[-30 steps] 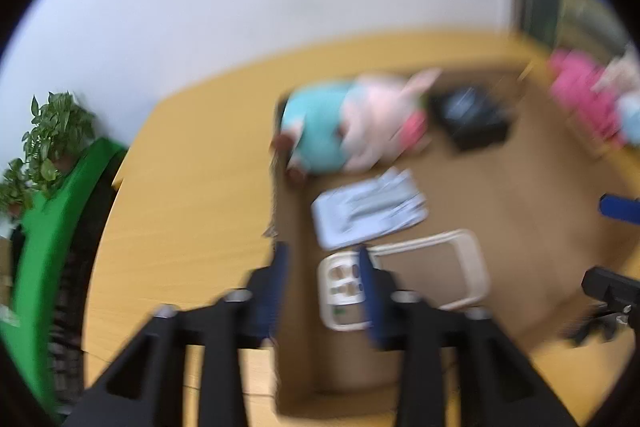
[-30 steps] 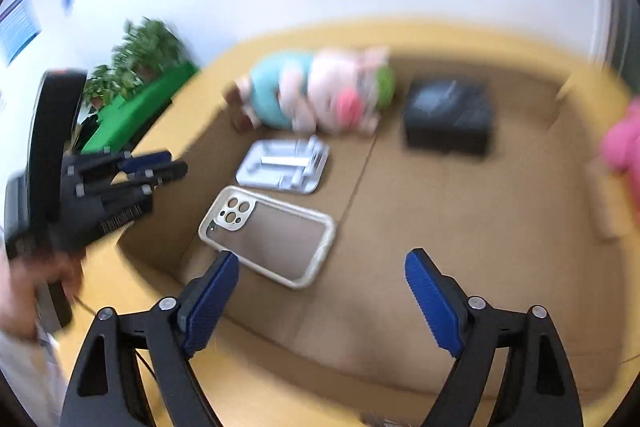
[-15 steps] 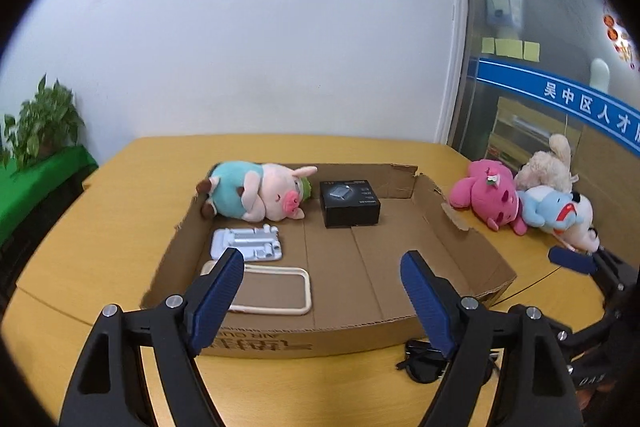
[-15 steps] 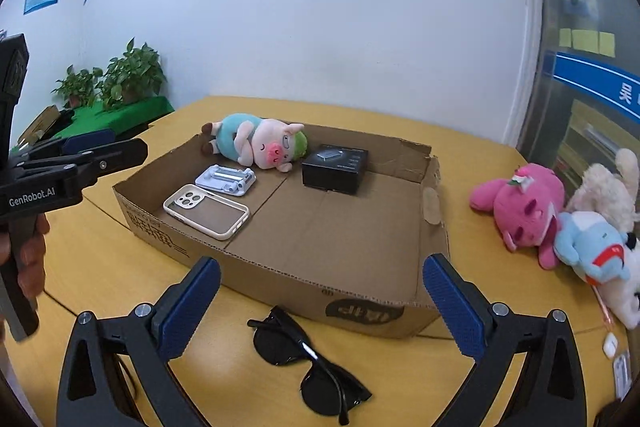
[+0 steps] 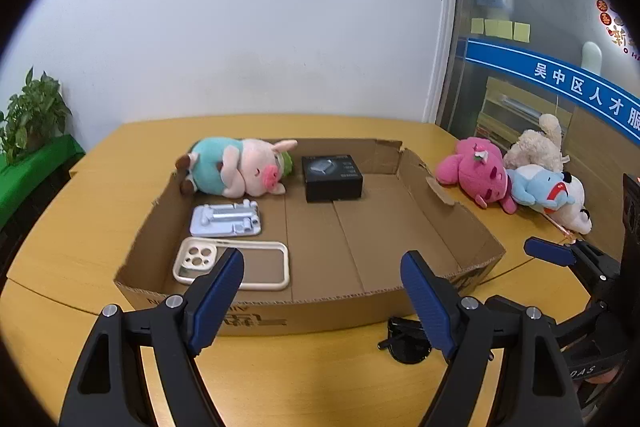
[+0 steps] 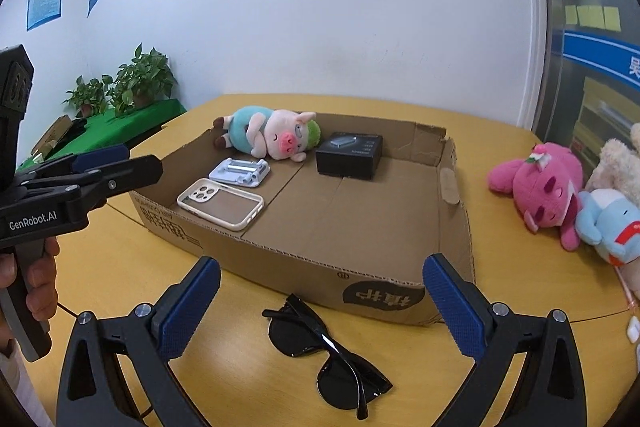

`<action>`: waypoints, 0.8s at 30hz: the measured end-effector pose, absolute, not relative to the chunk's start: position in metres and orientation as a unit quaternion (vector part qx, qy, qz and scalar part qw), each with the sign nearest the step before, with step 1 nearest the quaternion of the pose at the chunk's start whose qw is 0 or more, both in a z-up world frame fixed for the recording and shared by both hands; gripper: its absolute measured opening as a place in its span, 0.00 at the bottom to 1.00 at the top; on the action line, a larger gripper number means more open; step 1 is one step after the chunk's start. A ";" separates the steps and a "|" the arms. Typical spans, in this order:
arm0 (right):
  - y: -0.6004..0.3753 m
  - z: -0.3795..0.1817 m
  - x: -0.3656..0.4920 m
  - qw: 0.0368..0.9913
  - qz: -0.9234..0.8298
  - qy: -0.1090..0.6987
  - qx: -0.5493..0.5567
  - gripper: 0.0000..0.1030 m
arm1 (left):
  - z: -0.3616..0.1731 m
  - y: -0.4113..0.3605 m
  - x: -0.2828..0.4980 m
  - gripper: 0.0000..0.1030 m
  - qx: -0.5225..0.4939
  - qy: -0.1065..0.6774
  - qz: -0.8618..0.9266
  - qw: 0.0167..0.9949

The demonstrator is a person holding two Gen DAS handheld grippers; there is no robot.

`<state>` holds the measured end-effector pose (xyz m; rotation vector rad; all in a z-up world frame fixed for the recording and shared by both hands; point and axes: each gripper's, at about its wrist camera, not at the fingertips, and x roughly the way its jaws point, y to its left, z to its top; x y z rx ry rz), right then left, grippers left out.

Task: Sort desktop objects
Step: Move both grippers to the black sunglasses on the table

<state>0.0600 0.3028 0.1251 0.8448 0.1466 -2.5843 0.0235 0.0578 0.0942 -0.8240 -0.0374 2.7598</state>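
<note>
Left gripper [image 5: 322, 277]: its jaws had just been spreading and stood apart with nothing between them, low in the frame of the left wrist view, over the near wall of the cardboard tray.
Right gripper [image 6: 320, 301]: its jaws had likewise just been widening and stood at their widest, empty, at the bottom of the right wrist view; the sunglasses lay on the table in the gap between them, untouched.
Sunglasses [image 6: 326, 355]: black, folded open, on the table just outside the tray's near wall (lower centre of the frame).
Cardboard tray [image 6: 304, 263]: shallow, open-topped, filling the middle of the frame.
Phone case [image 6: 221, 203]: cream, flat on the tray floor at the left, near the front wall.
White holder [image 6: 240, 171]: just behind the phone case.
Pig plush [image 6: 272, 137]: lying on its side at the tray's far left corner.
Black box [image 6: 349, 155]: to the right of the pig, near the far wall.
Loose plush toys [image 6: 538, 191]: a pink one, a blue one and a cream one, huddled on the table at the right edge, outside the tray.
Table [image 6: 500, 255]: yellow wood.
Hand [image 6: 38, 287]: gripping the left tool's handle at the left edge.
</note>
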 end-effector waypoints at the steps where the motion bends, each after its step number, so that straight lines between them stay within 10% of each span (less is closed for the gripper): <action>1: 0.305 0.123 0.060 0.211 -0.927 0.051 0.306 1.00 | 0.091 0.059 0.023 0.78 -0.288 -0.013 0.948 0.134; 24: 0.320 0.003 0.074 0.302 -0.838 0.080 0.448 0.88 | 0.008 0.093 0.008 0.78 -0.429 -0.054 0.872 0.231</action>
